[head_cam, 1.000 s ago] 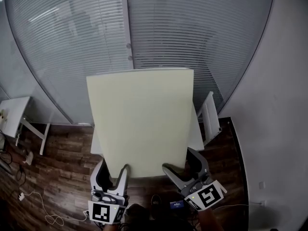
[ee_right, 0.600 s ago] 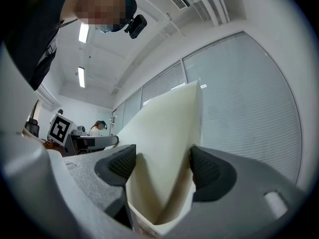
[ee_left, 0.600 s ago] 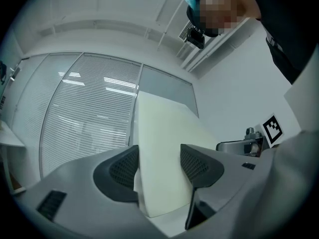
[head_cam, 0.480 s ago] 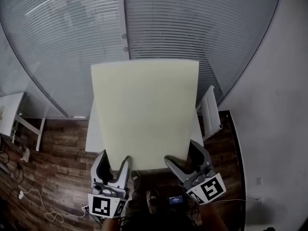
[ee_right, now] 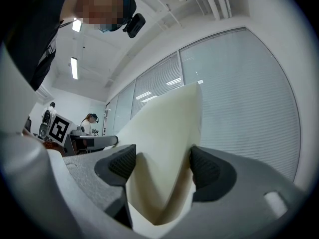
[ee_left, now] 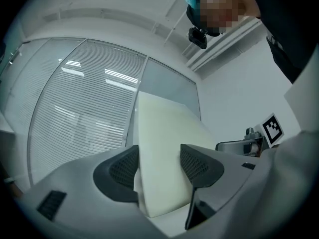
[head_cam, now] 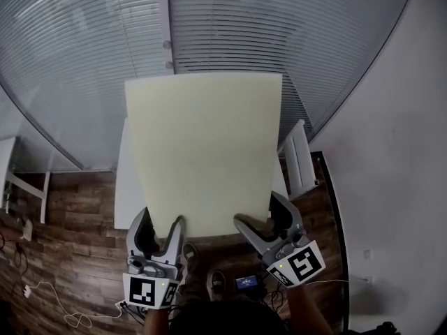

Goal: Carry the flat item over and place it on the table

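A large pale yellow foam sheet [head_cam: 204,152] is held up flat in front of me, above a white table [head_cam: 126,194] whose left edge shows past the sheet. My left gripper [head_cam: 161,227] is shut on the sheet's near left corner, and the sheet [ee_left: 160,153] fills the gap between its dark pads [ee_left: 123,167]. My right gripper [head_cam: 262,218] is shut on the near right corner; there the sheet [ee_right: 164,153] is pinched and bowed between the jaws.
A wall of glass with horizontal blinds [head_cam: 230,26] stands behind the table. A white wall [head_cam: 391,152] runs along the right. A white folded frame [head_cam: 300,160] leans beside the table. Dark wood floor [head_cam: 70,215] lies below, with a cable [head_cam: 42,295] at left.
The table and the glass wall have drawn nearer and lower in the head view as the sheet is carried forward. Both grippers keep their hold on the sheet.
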The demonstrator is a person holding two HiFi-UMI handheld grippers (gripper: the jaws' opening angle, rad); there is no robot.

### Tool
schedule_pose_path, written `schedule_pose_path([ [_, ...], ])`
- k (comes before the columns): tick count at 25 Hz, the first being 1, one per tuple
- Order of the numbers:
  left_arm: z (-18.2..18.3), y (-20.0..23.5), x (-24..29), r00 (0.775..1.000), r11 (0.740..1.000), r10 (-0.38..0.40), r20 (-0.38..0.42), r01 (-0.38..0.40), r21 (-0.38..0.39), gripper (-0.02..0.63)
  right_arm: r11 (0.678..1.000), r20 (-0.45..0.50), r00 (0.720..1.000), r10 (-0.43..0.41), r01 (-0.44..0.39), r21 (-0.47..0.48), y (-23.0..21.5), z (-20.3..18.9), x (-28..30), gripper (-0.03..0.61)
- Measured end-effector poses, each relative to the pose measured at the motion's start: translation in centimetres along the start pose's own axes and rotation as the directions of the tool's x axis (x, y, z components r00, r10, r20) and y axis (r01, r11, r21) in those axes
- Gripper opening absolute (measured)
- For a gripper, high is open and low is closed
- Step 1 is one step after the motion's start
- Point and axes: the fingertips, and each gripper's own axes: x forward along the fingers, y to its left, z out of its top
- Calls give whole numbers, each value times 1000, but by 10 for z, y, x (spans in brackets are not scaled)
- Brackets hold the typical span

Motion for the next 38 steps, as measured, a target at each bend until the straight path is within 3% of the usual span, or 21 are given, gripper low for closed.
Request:
schedule_pose_path([
  [7,2,46,39,999,999,-30,35,31,-12,261,1000,-19,1000,-14,14,5,-8,-7,59,337],
  [13,-4,94,56,1000,1000,-23,-7,23,-8,261,1000,-11,1000,-26,26,3,-5,-3,107,337],
  [19,-18,120,68,998,998,-44,-42,42,-44,261,999,-41,998,-50,50,-5,-3,-34,138,337],
  [24,-27,128,69,996,995,-40,-79,33,-91,261,998,-55,997,-57,58,10,-4,-16,152,337],
  [33,-76,152,85,983,991,-15,-186,-10,-133,261,988,-141,990,-14,35,148,-12,-86,176,337],
  [38,-112,161,87,969,986,-10,-247,-31,-162,261,985,-192,981,-5,38,168,-12,-121,183,337],
])
